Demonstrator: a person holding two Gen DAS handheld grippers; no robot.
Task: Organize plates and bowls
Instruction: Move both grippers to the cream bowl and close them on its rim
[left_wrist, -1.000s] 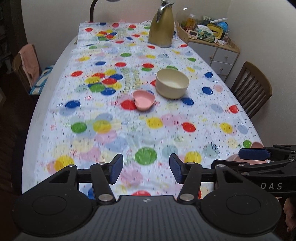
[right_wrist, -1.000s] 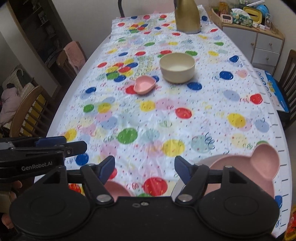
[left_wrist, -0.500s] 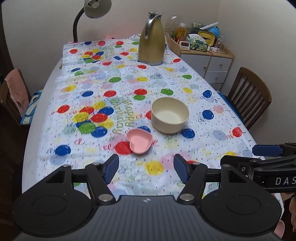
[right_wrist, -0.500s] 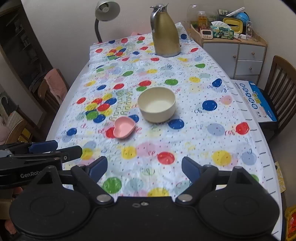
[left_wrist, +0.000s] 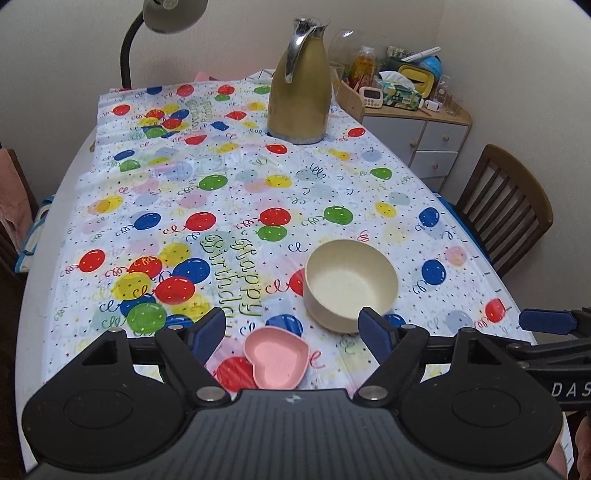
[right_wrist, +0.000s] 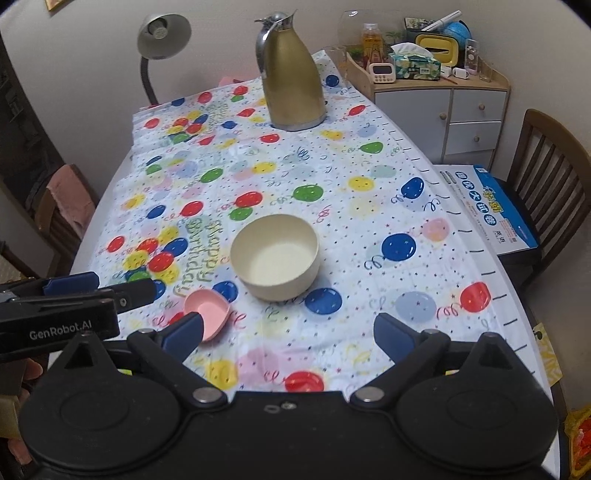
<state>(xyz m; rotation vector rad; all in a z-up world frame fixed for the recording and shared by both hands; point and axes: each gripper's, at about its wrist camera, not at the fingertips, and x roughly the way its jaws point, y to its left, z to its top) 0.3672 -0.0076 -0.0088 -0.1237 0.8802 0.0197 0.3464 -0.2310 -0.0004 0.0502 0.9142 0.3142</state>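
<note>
Approach step: left gripper (left_wrist: 291, 328), jaws opening and empty, hovers just above the pink heart-shaped dish (left_wrist: 276, 357); right gripper (right_wrist: 288, 332), also opening and empty, faces the cream bowl (right_wrist: 275, 256) ahead. Next: descend and close.

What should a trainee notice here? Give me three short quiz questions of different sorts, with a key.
1. True or false: the cream bowl lies upside down.
2. Which dish sits nearest the left gripper? A) pink heart dish B) gold jug C) a glass plate
3. Fill in: the right gripper holds ____.

Key: 1 false, it stands upright and empty. 2 A. 3 nothing; its jaws are opening with only the tablecloth between them.
</note>
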